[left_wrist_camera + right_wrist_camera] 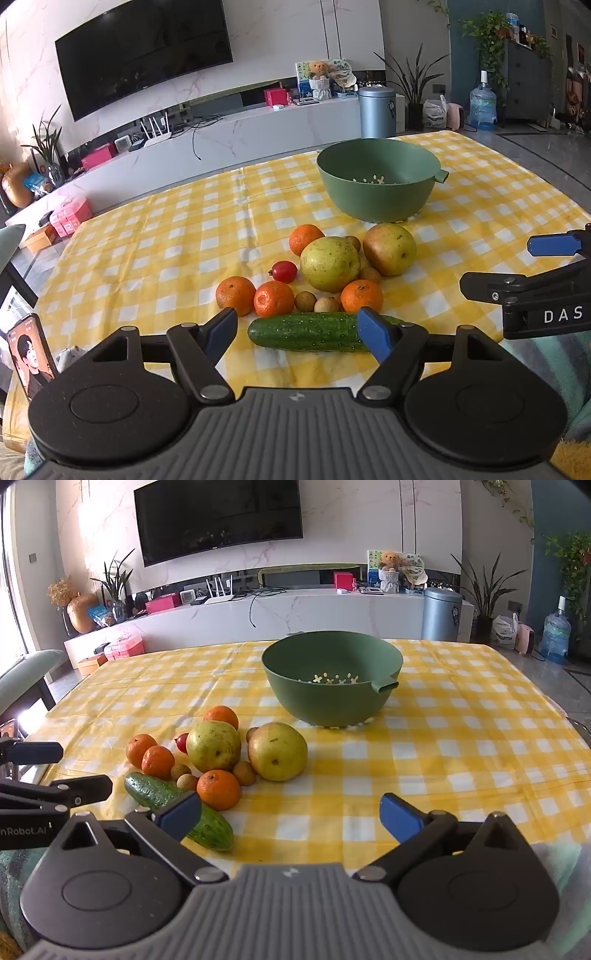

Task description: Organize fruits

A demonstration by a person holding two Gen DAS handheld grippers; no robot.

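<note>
Green and perforated, the bowl [376, 181] sat on the yellow checked cloth [166, 236] in the left wrist view, holding no fruit. Nearer the camera than the bowl lay the fruit: two pears [330, 264], four oranges [273, 298], a cucumber [306, 331]. The left gripper [297, 330] hung spread wide, empty, just before the cucumber.

From the right wrist, the right gripper [290, 818] gaped empty over bare cloth [443, 757], the bowl [332, 679] beyond it and the cucumber [177, 808] near its left finger.
</note>
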